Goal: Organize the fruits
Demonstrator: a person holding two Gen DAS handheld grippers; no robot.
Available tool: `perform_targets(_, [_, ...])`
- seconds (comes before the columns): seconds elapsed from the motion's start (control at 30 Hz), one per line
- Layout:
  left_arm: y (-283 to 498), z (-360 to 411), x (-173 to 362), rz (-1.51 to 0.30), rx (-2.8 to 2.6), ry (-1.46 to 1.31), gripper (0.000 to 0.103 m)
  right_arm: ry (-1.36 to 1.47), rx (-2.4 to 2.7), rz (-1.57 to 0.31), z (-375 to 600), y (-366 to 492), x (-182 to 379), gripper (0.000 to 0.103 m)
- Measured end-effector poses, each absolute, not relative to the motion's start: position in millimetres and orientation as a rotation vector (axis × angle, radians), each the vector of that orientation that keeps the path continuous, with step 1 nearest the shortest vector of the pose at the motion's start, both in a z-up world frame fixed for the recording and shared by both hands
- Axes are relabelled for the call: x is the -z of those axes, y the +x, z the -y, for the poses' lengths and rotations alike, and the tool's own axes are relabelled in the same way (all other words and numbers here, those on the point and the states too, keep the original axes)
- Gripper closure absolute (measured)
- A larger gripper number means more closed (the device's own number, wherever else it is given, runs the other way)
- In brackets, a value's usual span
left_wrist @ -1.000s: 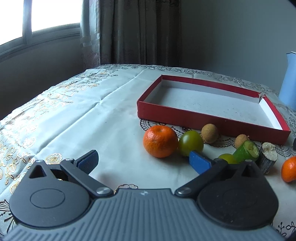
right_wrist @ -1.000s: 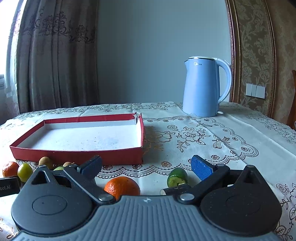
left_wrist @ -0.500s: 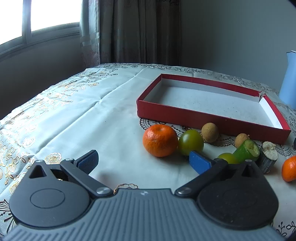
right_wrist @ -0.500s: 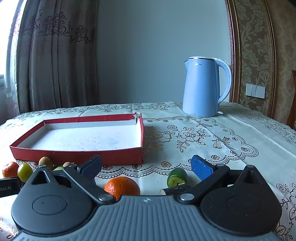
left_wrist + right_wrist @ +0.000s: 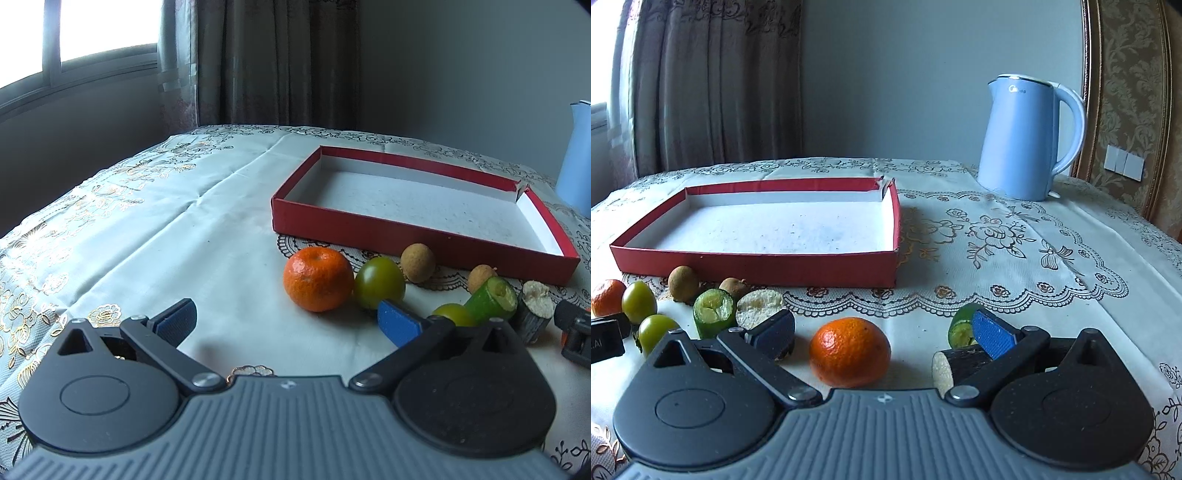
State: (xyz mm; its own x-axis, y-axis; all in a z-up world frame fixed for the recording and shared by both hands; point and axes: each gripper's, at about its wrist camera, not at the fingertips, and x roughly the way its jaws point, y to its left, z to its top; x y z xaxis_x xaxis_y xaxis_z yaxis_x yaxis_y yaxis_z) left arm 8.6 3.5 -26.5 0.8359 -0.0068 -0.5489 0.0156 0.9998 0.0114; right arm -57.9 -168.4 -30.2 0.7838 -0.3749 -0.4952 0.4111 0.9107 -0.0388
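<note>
Edged nearer the fruit since a moment ago, right hand-held gripper [image 5: 882, 334] and left hand-held gripper [image 5: 286, 319] both spread wide and holding nothing, red tray [image 5: 753, 264] at twelve o'clock bare, every fruit, including nearest orange [image 5: 849, 350], unsorted on table [image 5: 1015, 258].

Fruits [image 5: 317, 283] lie beside red tray [image 5: 413, 236] (empty) — jaws apart.

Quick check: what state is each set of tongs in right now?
Left tongs: open, holding nothing.
Right tongs: open, holding nothing.

"AI" on left tongs [image 5: 605, 341], kettle [image 5: 1030, 136] logo unreadable
</note>
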Motion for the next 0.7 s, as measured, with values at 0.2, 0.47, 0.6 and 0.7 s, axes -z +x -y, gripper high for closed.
perform_targets(0.2, [8.5, -3.3, 26.5, -0.581, 0.011, 0.015, 0.000, 0.073, 0.412, -0.532, 168.5, -56.8, 31.3, 0.000])
perform_targets(0.47, [9.6, -3.4, 28.1, -0.586, 0.012, 0.012, 0.000, 0.033, 0.430, -0.562, 166.3, -50.8, 31.8, 0.000])
perform_targets(0.6, [9.8, -4.0, 28.1, -0.587, 0.011, 0.005, 0.000, 0.035, 0.430, -0.559, 166.0, -52.3, 32.2, 0.000])
perform_targets(0.7, [9.6, -4.3, 27.9, -0.587, 0.012, 0.002, 0.000, 0.026, 0.435, -0.565, 164.6, -52.0, 32.3, 0.000])
